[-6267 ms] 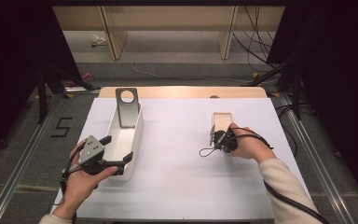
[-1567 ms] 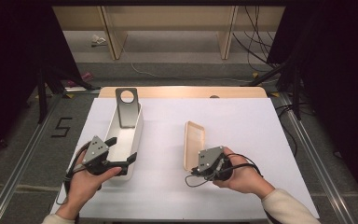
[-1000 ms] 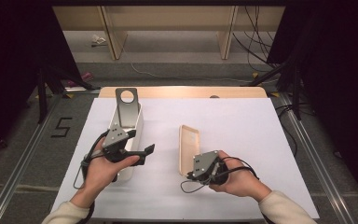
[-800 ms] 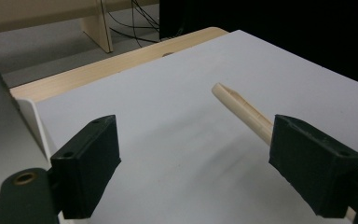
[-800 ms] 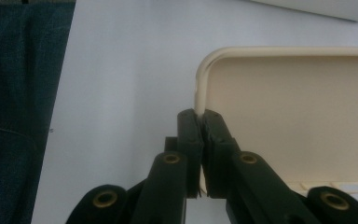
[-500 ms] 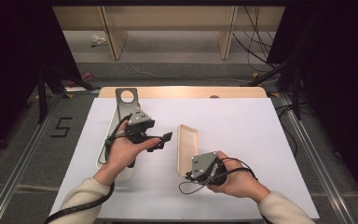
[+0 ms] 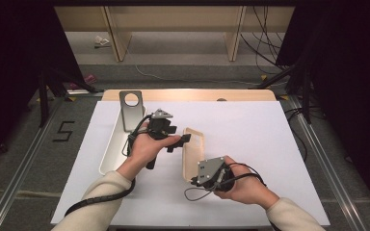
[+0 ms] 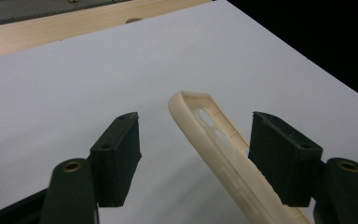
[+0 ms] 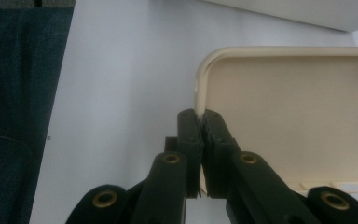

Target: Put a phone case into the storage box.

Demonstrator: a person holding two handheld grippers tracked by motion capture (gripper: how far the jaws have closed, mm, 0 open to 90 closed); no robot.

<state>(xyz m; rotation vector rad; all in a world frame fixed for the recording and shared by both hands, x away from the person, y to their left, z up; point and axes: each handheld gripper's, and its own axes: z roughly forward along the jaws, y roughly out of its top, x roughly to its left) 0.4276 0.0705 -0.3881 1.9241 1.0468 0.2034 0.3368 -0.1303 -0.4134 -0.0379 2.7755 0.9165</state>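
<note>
The cream phone case (image 7: 193, 153) lies mid-bench (image 7: 250, 130), its near edge clenched in the right claw (image 7: 195, 180). The left claw (image 7: 182, 141) straddles its far edge, jaws just closing but not yet touching, with open white surface all around.

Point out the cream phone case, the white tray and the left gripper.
cream phone case (image 7: 196, 144), high view, on its far half's inner face.
white tray (image 7: 110, 156), high view, on its near left wall.
left gripper (image 8: 193, 154), left gripper view, midway between its fingertips, either side of the case's wall.
</note>
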